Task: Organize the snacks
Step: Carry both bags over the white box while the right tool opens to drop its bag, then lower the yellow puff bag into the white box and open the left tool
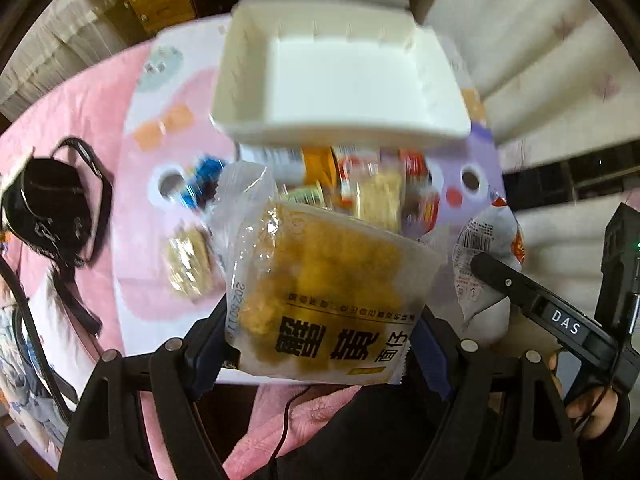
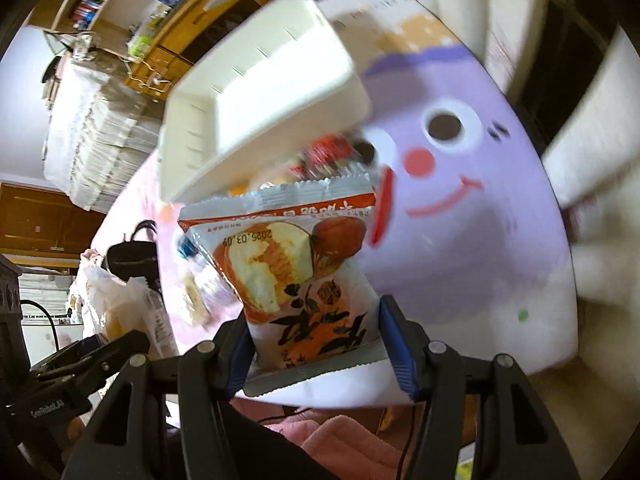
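My left gripper point(image 1: 320, 344) is shut on a clear packet of yellow cake pieces point(image 1: 320, 292) with black printed characters, held up above the mat. My right gripper point(image 2: 316, 344) is shut on an orange-and-white bread packet point(image 2: 296, 272), whose silver back point(image 1: 480, 256) shows in the left wrist view. A white rectangular bin point(image 1: 340, 80) point(image 2: 256, 96) stands open beyond both packets. Several loose snack packets point(image 1: 360, 184) lie in a heap in front of the bin, blurred. A small cracker packet point(image 1: 188, 264) lies to the left on the mat.
A cartoon-face mat point(image 2: 460, 220) in purple, pink and white covers a pink quilt point(image 1: 72, 120). A black strapped pouch point(image 1: 52, 208) lies on the quilt at the left. White cushions point(image 1: 540, 72) rise on the right. A wooden cabinet point(image 2: 132, 20) stands behind.
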`<state>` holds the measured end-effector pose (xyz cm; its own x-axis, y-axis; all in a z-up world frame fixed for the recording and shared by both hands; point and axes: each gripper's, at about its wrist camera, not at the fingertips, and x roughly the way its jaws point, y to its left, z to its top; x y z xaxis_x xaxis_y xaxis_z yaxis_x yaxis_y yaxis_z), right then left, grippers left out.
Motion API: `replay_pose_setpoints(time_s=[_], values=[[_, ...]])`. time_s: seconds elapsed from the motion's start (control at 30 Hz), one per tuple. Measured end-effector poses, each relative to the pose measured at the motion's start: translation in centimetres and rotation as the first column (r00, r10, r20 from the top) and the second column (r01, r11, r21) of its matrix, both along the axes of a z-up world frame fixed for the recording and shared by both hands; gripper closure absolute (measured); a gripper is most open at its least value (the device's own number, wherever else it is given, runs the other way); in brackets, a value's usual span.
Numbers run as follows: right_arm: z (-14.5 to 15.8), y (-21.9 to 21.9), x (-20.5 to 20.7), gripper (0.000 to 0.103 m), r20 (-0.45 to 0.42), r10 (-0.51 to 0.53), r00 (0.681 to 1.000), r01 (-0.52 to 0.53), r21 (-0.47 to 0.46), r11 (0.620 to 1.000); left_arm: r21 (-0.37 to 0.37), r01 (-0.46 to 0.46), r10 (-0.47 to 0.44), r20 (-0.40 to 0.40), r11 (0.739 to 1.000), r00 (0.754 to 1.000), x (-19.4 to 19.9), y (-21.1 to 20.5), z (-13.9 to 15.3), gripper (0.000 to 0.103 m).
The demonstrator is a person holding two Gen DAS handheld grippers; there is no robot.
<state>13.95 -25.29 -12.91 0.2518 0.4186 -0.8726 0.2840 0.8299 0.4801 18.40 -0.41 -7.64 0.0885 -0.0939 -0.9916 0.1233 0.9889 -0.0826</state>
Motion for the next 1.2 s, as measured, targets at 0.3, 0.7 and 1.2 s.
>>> replay_pose_setpoints(time_s=[0.3, 0.7, 1.2], values=[[3.2, 1.4, 6.9, 0.045, 0.112, 0.023, 0.993, -0.020, -0.034, 0.999, 0.008, -0.103, 0.100, 0.159, 0.995, 0.982, 5.5, 1.6, 6.4, 0.023], [4.6, 1.4, 13.0, 0.044, 0.278, 0.054, 0.959, -0.005, -0.174, 0.985, -0.177, -0.080, 0.126, 0.269, 0.981, 0.955, 12.2, 2.7, 6.2, 0.022], [2.7, -0.3, 14.6, 0.028, 0.197, -0.034, 0.980, 0.066, -0.162, 0.985, -0.255, -0.103, 0.158, 0.203, 0.962, 0.966, 15.3, -0.2, 3.8, 0.013]])
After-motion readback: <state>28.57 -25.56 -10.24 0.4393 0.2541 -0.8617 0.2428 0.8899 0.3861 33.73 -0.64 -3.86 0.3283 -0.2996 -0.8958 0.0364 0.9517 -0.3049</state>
